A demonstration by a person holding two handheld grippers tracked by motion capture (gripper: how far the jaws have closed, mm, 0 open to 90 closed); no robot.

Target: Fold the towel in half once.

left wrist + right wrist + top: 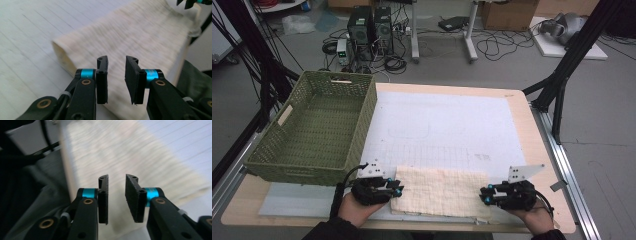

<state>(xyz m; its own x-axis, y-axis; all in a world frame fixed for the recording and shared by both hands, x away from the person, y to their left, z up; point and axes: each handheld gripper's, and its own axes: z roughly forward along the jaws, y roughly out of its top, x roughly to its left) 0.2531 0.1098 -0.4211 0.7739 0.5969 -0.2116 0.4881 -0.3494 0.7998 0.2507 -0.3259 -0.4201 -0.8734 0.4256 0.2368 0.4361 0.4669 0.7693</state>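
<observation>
Jaws: both pairs stand parted with a clear gap and nothing between them; each points inward at one short end of the cloth.
Left gripper (pixel 396 190): held in the person's left hand, just beside the cloth's left end; its own view looks along the jaws onto that end (pixel 116 75).
Right gripper (pixel 484 194): held in the right hand, just beside the cloth's right end (pixel 117 196); this view is blurred, so I cannot tell whether a jaw tip touches the fabric.
Cloth (pixel 439 190): a cream, waffle-textured towel, folded into a long flat band, lying along the near edge of the table. The left gripper view shows a rounded folded end with layers (pixel 61 51).
Why held so: one gripper at each end probably means the two will take the cloth together, to fold or lift it evenly.
Mat (pixel 447 125): a pale sheet with faint grid lines under the cloth, bare across the middle and far side.
Basket (pixel 364 117): green woven, open and without contents, at the table's far left, well apart from the cloth.
Edges: the cloth's near side sits close to the table (pixel 542 165) lip, so there is little spare room toward the person.
Open room: plenty forward over the bare mat, and a free path leftward to the basket.
</observation>
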